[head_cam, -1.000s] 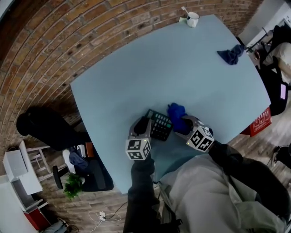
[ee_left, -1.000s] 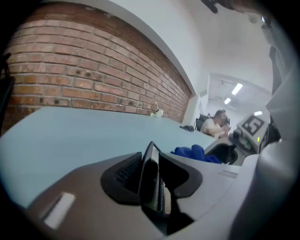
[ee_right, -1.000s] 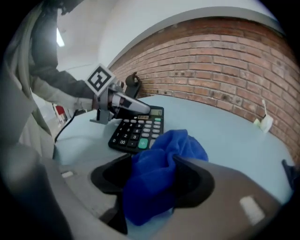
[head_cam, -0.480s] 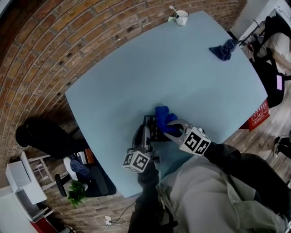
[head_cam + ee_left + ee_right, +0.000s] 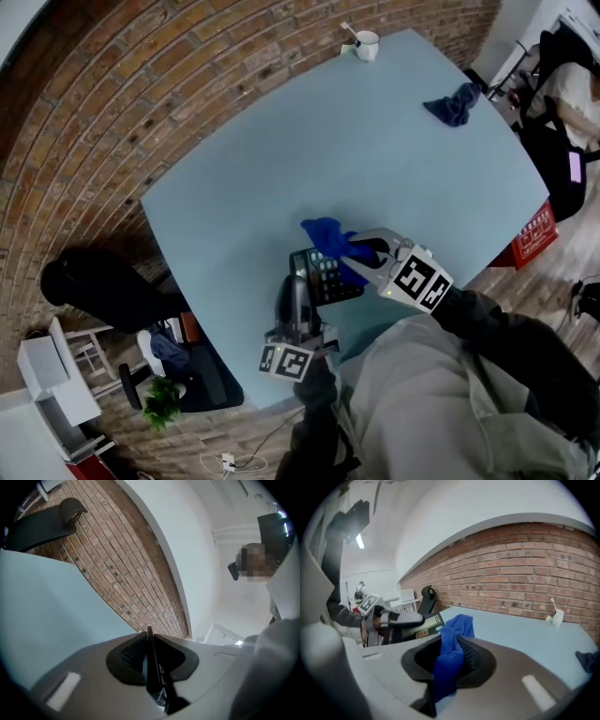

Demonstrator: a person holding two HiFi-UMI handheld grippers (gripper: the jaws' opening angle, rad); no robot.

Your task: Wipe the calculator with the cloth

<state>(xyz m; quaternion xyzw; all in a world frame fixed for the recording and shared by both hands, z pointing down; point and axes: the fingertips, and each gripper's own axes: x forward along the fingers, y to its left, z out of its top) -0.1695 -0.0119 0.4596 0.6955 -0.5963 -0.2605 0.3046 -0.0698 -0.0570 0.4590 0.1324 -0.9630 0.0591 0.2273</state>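
My left gripper has just squeezed shut on the calculator and holds it by one edge, up off the blue table. My right gripper has just squeezed shut on the blue cloth, which touches the calculator's far end.

Table plain pale blue. Cloth bright royal blue. Calculator black, rows of grey-green keys. Left gripper and right gripper have grey shells and black ribbed pads. Their cubes are white with black square markers. Wall red-brown brick, pale mortar lines. Mug white. Other cloth dark navy. Person's top light grey-beige, sleeve black. Box red, white print. Plant green.
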